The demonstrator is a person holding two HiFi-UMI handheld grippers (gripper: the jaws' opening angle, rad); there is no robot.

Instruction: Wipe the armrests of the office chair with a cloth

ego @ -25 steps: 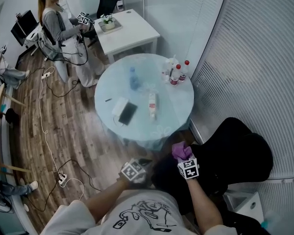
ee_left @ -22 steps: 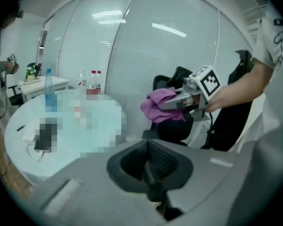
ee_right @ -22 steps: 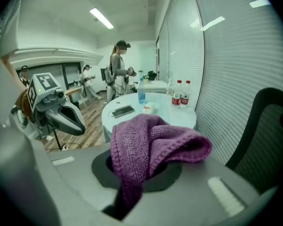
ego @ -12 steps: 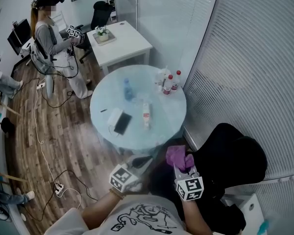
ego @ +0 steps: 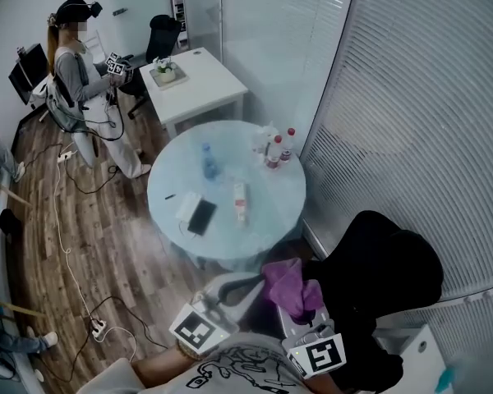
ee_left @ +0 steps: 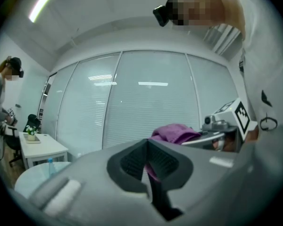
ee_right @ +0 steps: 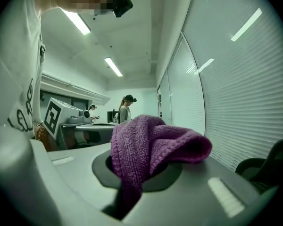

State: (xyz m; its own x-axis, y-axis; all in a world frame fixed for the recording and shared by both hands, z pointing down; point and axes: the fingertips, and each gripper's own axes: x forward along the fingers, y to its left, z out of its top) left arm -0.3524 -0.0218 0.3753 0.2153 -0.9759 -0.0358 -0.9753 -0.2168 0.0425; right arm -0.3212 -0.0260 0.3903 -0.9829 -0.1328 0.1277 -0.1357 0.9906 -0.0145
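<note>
An office room with a wood floor (ego: 107, 245) and blind-covered glass walls is filling the head view. A round glass worktop (ego: 267, 220) is sitting in the middle of the frame, carrying two red-capped bottles (ego: 281, 148), a blue bottle (ego: 207, 162), a white carton (ego: 240, 202) and a dark flat device (ego: 201, 216). Their labels are too small to read. At the upper left another person (ego: 70, 76) is standing beside a white table (ego: 201, 89).

The chair (ego: 378, 277) is showing as a black mass at the lower right, partly covered by the wearer's arm and cut by the bottom edge. Its armrests are not coming out clearly against the dark seat.

The right gripper (ego: 301, 317) is sitting at the bottom centre, its fingers clamping the purple cloth (ego: 287, 290). The cloth is bunching up above the fingers, over the chair's left edge, between chair and worktop. In the right gripper view the cloth (ee_right: 151, 145) is draping over and hiding most of the finger gap of the right gripper (ee_right: 137, 180).

The left gripper (ego: 246, 284) is lying just left of the cloth. In its own view the left gripper (ee_left: 148, 161) is showing its fingers pressed together on nothing, with the cloth (ee_left: 174, 132) beyond them.

The only print visible is the black square patterns on the marker cubes and a line drawing on the wearer's shirt; no words are legible.
</note>
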